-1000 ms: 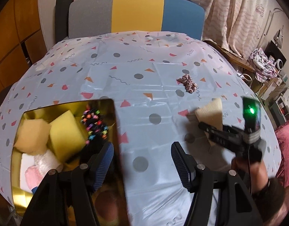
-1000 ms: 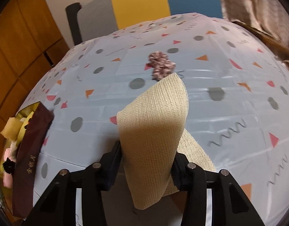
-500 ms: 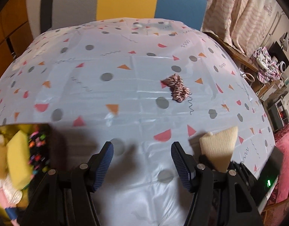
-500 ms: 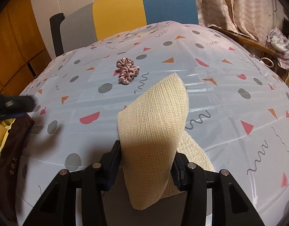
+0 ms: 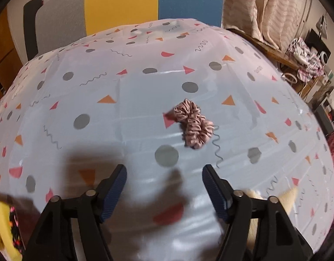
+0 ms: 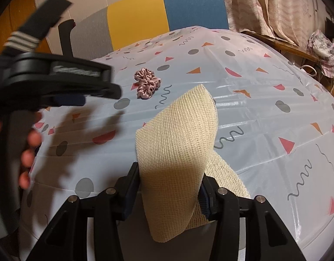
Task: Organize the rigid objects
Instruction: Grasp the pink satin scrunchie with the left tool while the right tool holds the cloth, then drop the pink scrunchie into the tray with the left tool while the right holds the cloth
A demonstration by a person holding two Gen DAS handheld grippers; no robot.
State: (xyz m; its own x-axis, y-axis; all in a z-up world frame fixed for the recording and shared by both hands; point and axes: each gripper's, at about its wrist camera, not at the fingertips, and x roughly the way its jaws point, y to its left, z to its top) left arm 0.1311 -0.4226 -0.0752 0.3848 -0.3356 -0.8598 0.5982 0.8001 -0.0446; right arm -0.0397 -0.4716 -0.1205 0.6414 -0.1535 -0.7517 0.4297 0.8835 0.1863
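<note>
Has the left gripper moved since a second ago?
Yes. The left gripper has swung right, from over the gold box toward the pink scrunchie, jaws open.

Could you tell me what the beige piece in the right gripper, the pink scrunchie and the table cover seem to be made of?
The beige piece looks like coarse open-weave fabric, burlap-like and matte: its grid of threads shows. The scrunchie appears to be satiny gathered cloth with a soft sheen. The table cover seems to be plastic or vinyl, given its glossy highlights and creases.
</note>
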